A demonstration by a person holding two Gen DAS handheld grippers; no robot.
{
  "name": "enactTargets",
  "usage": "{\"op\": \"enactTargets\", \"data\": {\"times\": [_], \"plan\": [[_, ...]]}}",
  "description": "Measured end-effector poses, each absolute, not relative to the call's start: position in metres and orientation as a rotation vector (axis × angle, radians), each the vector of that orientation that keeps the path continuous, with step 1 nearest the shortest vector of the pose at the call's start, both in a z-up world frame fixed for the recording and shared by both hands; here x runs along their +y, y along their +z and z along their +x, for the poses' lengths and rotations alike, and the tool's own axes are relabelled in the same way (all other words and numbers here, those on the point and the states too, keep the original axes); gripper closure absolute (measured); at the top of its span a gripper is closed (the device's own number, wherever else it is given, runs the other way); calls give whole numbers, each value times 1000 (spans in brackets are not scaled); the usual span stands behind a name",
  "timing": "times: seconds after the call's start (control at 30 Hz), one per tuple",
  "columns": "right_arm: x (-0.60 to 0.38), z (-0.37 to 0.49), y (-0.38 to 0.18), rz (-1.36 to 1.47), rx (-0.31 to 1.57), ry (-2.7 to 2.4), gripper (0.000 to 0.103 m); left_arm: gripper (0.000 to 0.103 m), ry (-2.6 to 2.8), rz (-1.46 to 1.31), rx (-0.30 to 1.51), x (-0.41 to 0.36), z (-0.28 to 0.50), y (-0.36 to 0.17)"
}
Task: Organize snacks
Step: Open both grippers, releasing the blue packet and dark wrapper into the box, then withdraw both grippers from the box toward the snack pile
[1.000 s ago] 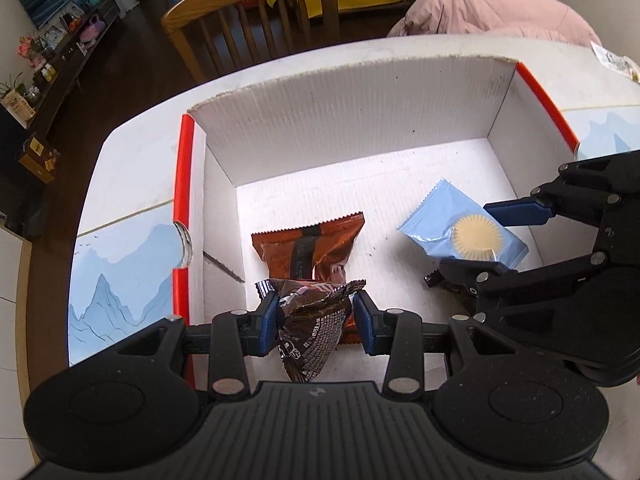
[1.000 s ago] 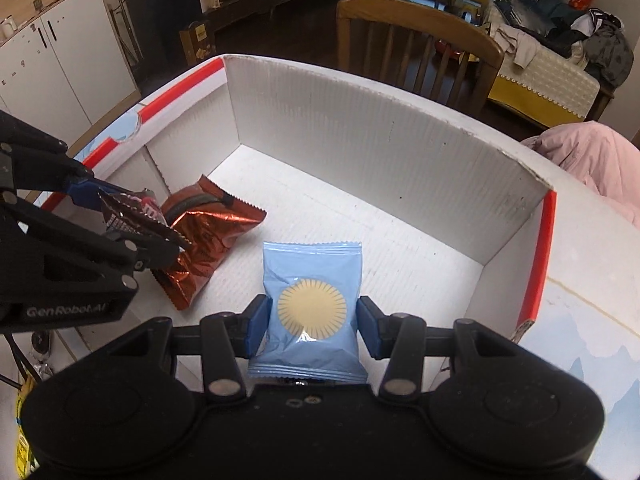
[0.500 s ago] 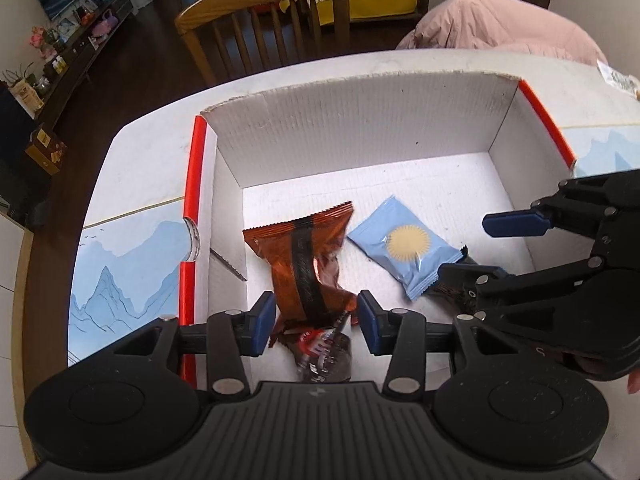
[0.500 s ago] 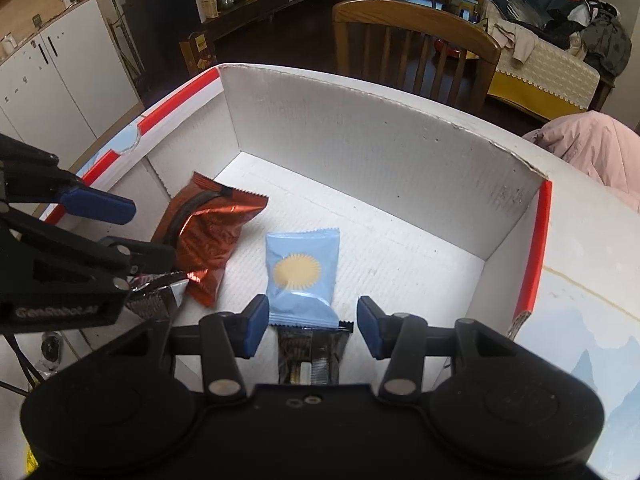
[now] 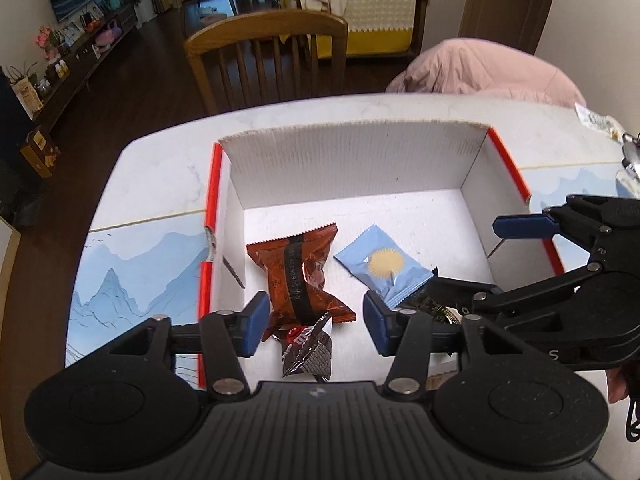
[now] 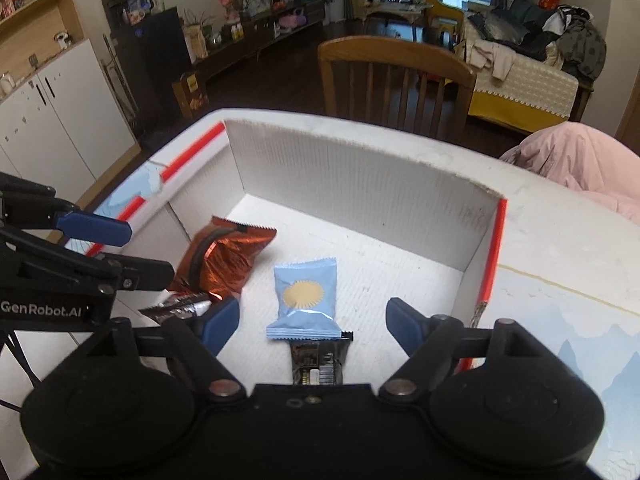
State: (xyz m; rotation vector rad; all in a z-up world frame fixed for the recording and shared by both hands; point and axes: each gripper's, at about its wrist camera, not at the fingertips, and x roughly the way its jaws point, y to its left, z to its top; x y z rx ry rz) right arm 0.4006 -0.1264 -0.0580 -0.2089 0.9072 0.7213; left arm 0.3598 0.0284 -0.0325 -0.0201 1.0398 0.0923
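The desk (image 5: 160,176) is the largest surface, pale and marbled, with a blue mountain print on the flaps lying along either side of the box. On it sits an open white cardboard box (image 5: 352,168) with ribbed corrugated walls and red-trimmed side edges; its back wall stands upright and most of its floor toward the back is bare. A wooden slat-back chair (image 5: 268,60) stands just beyond the desk's far edge, and a pink bundle of cloth (image 5: 480,68) lies beside it to the right.

Inside the box, near its front, lie the snacks. A crinkled copper-red foil packet (image 5: 298,276) with serrated ends lies left of centre. Just right of it, apart, lies a smooth, light blue packet (image 5: 384,266) printed with a yellow sun disc. A small dark wrapper (image 5: 308,346) overlaps the red packet's near end, and another dark wrapper (image 6: 318,362) pokes out from under the blue packet's near edge.

The left gripper (image 5: 312,322) hovers over the box's front with its blue-padded fingers spread wide, holding nothing; the dark wrapper lies between and below them. The right gripper (image 6: 314,324) likewise has its fingers spread apart and empty, above the blue packet's near end. Each black gripper crowds the other's side of the box front.
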Motion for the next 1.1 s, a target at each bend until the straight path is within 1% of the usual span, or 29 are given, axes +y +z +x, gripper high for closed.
{"op": "enactTargets", "data": {"times": [0.13, 0.2, 0.33, 0.43, 0.47, 0.63, 0.8, 0.93, 1.1], "plan": [[-128, 386, -43, -183, 877, 716, 20, 50, 83, -32, 1007, 34, 344, -21], [-128, 376, -36, -171, 858, 714, 12, 49, 81, -38, 986, 39, 334, -14], [-126, 352, -17, -154, 817, 710, 10, 46, 67, -56, 949, 51, 313, -1], [-124, 331, -5, -139, 785, 702, 4, 45, 50, -66, 925, 57, 295, 7], [-123, 326, -3, -130, 778, 700, 3, 43, 48, -65, 918, 59, 289, 9], [-117, 295, 8, -102, 756, 687, 1, 32, 45, -83, 866, 71, 257, 21], [-111, 268, 14, -81, 741, 679, 0, 31, 42, -82, 840, 83, 229, 28], [-108, 249, 17, -67, 740, 678, 0, 27, 47, -96, 823, 91, 207, 31], [-107, 225, 19, -56, 733, 674, 0, 27, 43, -109, 809, 97, 185, 35]]}}
